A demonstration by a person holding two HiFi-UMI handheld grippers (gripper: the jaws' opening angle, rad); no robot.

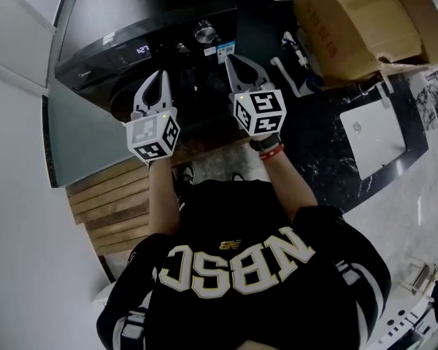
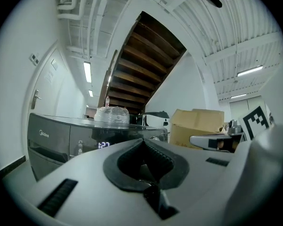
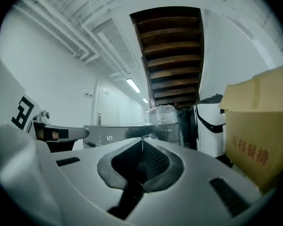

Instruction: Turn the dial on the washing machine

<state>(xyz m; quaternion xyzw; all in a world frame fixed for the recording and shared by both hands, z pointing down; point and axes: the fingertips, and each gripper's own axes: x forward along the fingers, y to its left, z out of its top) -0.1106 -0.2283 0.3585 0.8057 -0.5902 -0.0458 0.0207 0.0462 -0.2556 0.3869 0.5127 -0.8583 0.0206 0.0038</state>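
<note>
1. Head view shows the washing machine [image 1: 131, 20] ahead, with its silver dial [image 1: 204, 31] on the dark front panel [image 1: 102, 60], to the right of the lit display [image 1: 142, 49].
2. The right gripper [image 1: 231, 59] points level at the front panel. Its tips are near the dial but apart from it, and its jaws are pressed together with nothing between them.
3. The left gripper [image 1: 160, 75] hangs beside it, farther left and below the display, with its jaws likewise together and empty.
4. Closed, empty jaws short of the dial fit two stages: a reach towards a dial yet to be gripped, or a draw-back from a dial already turned and let go. These views do not settle which, and the dial's setting is too small to read.
5. In either case, the right gripper probably does best level and in line with the dial's axis. Any grip then takes the rim squarely on both pads, and the turn comes from a wrist roll, not a sideways push.
6. The left gripper seems best held off the display, so that nothing there gets pressed.
</note>
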